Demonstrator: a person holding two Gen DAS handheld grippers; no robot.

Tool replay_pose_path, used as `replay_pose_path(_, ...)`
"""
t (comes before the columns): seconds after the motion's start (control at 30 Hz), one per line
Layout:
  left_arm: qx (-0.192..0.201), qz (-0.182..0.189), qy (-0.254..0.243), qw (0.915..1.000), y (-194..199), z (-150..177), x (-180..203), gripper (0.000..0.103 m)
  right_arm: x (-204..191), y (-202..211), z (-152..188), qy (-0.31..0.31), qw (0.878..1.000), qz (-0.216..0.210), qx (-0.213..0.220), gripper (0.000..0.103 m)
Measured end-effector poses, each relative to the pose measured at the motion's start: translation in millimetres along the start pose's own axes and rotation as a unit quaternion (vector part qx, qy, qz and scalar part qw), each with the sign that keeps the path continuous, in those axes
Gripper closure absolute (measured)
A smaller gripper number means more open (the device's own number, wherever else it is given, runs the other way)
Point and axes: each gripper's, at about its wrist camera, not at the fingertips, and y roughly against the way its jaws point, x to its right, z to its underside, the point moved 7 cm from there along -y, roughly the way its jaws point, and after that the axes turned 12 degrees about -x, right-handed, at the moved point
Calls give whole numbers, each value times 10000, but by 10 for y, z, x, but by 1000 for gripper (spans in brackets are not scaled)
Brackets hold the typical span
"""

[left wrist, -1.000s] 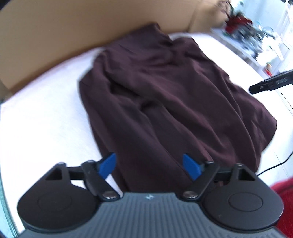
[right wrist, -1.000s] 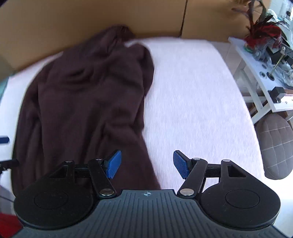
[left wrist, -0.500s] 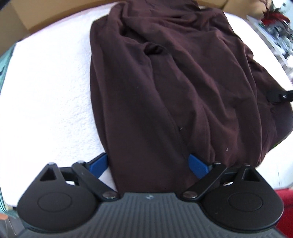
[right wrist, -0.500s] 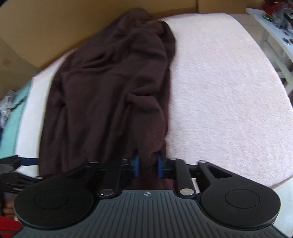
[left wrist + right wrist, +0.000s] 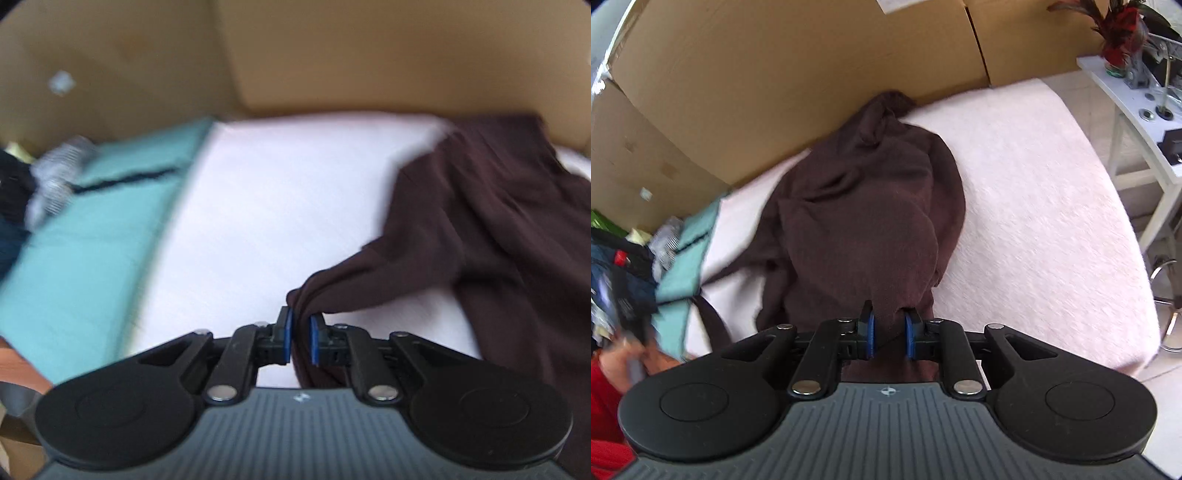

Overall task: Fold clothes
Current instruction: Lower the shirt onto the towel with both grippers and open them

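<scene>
Pinching both near corners and lifting together looks like the move for this step, so I'd keep the two hands level with each other and pull gently apart, so the hem goes taut before anything gets folded over. The left gripper (image 5: pixel 299 339) has its jaws closing, with a bunched edge of the dark brown garment (image 5: pixel 480 229) caught between the blue pads, fabric trailing off to the right from there. The right gripper (image 5: pixel 889 338) has a thicker wad of the same cloth between its pads, and its jaws are easing open a touch, so I'd watch that corner for slipping. Grab only the edge layer if you can, since a fat clump makes for a crooked fold. The garment (image 5: pixel 864 206) lies on the pale pink blanket (image 5: pixel 1034 206), running from the grippers away toward the cardboard boxes (image 5: pixel 775 74) at the back, its far end touching them. It's a deep maroon-brown knit, soft and floppy, pretty rumpled with big rolling creases, and I can't make out sleeves or a collar for sure. A teal cloth (image 5: pixel 92 229) sits off to the left, near a heap of other clothes.
</scene>
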Motion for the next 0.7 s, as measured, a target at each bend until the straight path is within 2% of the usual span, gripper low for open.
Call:
replay_pose_path(0.03, 137, -122, 153, 9997, 63, -180, -162, 94, 14, -98, 18, 36, 9997, 219, -142, 77)
replay_pose_path(0.1, 385, -271, 287, 9985, 197, -448, -370, 93, 29, -243, 50, 79, 9981, 535, -281, 73)
replay_pose_path(0.13, 512, -359, 285, 9976, 263, -562, -427, 88, 28, -290, 61, 89, 9976, 630, -286, 73)
replay_pose_path(0.23, 829, -573, 290, 9945, 413, -906, -549, 84, -71, -270, 23, 100, 9987, 484, -79, 69)
replay_pose_path(0.33, 967, -839, 261, 9914, 384, -1182, -496, 84, -214, -210, -42, 306, 9990, 310, 90, 64)
replay_pose_path(0.4, 1014, -1041, 197, 9892, 345, -1310, -461, 84, -271, -178, -86, 513, 9978, 386, 179, 60)
replay_pose_path(0.43, 964, -1215, 155, 9878, 287, -1347, -448, 83, -299, -181, -107, 570, 9973, 402, 231, 57)
replay_pose_path(0.47, 749, -1300, -8, 9887, 163, -1343, -401, 81, -313, -191, -126, 604, 9970, 415, 257, 57)
replay_pose_path(0.53, 194, -1432, -426, 9886, -125, -1253, -293, 64, -261, -191, -141, 575, 9967, 514, 246, 57)
replay_pose_path(0.57, -122, -1511, -660, 9862, -276, -1159, -241, 63, -232, -188, -145, 562, 9965, 562, 244, 57)
replay_pose_path(0.63, -428, -1505, -959, 9830, -428, -915, -185, 52, -147, -146, -124, 551, 9961, 635, 271, 56)
replay_pose_path(0.7, -589, -1346, -1047, 9836, -436, -583, -159, 51, -51, -98, -84, 539, 9952, 752, 310, 54)
